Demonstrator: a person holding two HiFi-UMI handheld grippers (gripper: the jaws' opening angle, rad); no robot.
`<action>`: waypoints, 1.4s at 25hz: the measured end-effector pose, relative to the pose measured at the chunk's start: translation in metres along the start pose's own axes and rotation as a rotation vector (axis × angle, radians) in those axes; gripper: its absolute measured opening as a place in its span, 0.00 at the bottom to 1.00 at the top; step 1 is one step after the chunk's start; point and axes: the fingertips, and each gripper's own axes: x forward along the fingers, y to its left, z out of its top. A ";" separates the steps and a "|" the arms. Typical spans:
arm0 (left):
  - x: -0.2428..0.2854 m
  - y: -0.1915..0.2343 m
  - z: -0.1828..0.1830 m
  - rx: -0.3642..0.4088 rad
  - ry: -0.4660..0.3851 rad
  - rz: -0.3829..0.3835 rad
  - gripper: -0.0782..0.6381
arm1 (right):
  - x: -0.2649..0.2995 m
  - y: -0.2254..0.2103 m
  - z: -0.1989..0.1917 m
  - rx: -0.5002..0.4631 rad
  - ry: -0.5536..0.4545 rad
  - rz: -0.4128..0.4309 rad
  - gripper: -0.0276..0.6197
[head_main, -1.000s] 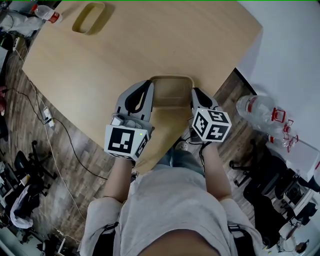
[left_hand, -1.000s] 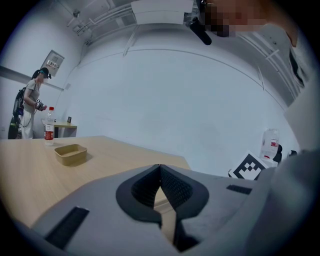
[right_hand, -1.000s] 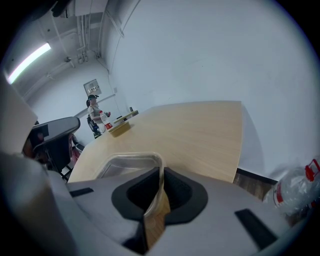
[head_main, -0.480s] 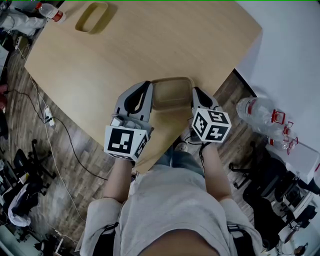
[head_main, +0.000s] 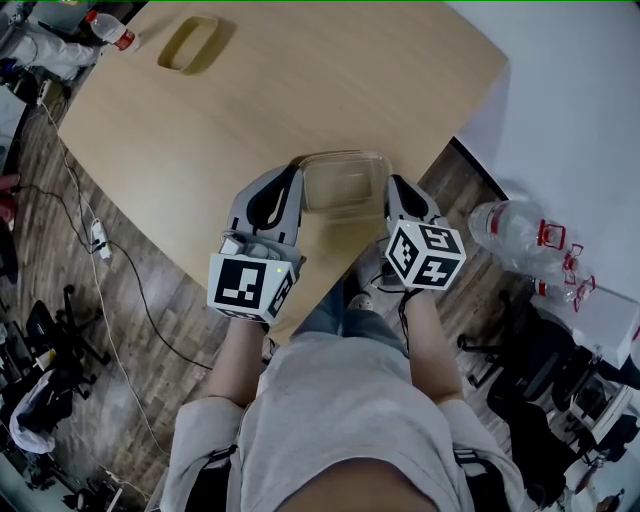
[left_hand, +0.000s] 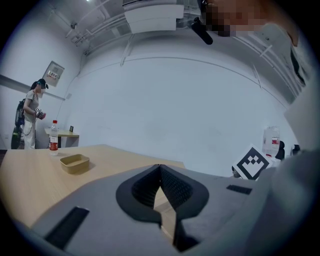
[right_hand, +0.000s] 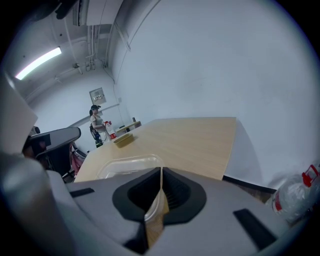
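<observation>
At the clear container's (head_main: 343, 180) two sides, the left gripper (head_main: 296, 176) and right gripper (head_main: 392, 186) each pinch its rim, jaws closed narrow on the thin plastic, over the table's (head_main: 300, 90) near edge. This looks like a two-handed carry, and moving it calls for level, matched grips. Far beyond the container sit a tan tray (head_main: 186, 43) and a bottle (head_main: 110, 30).

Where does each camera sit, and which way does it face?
Head view: on the person's head, facing steeply down at the table; torso, arms, left gripper, right gripper show.
Left gripper view: on that gripper, facing along its shut jaws toward a tan tray.
Right gripper view: likewise, its jaws shut on a clear lid.
All views share the tan tray.
</observation>
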 end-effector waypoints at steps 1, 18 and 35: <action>-0.003 -0.003 0.002 0.005 -0.005 0.003 0.13 | -0.005 0.000 0.001 0.000 -0.009 0.003 0.08; -0.071 -0.069 0.035 0.065 -0.102 0.067 0.13 | -0.103 0.008 0.020 -0.034 -0.161 0.064 0.08; -0.132 -0.150 0.058 0.121 -0.185 0.129 0.13 | -0.206 0.005 0.032 -0.090 -0.308 0.135 0.08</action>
